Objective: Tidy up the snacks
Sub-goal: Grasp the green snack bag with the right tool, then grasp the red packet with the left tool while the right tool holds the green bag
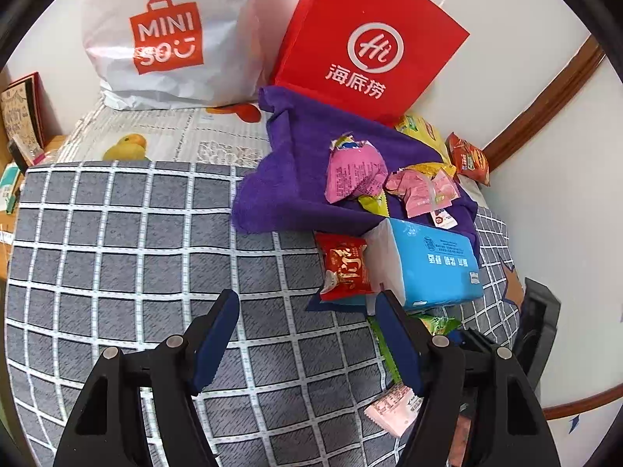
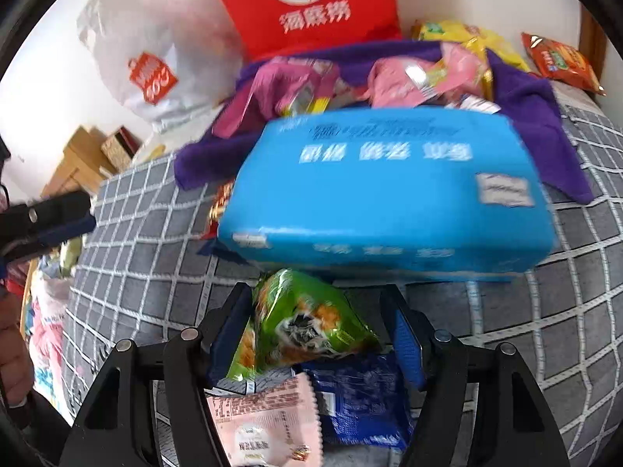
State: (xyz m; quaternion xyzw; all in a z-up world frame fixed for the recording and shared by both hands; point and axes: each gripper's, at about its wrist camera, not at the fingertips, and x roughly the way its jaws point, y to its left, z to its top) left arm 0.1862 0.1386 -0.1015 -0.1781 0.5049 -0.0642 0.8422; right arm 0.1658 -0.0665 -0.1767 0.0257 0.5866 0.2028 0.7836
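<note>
1. Where the left wrist view looks down, the left gripper [image 1: 307, 334] hangs with fingers spread and empty over a grey checked cloth [image 1: 136, 253]; a red snack packet [image 1: 344, 266] lies just beside the blue tissue pack [image 1: 432, 262], and pink snack packets [image 1: 356, 175] rest on a purple towel [image 1: 296, 163].
2. Right wrist view, blurred: the right gripper [image 2: 323, 334] points steeply down, fingers apart around a green snack packet [image 2: 307, 319]; whether they press it cannot be told. A pale pink packet [image 2: 264, 420] and a dark blue packet [image 2: 358, 401] lie beneath.
</note>
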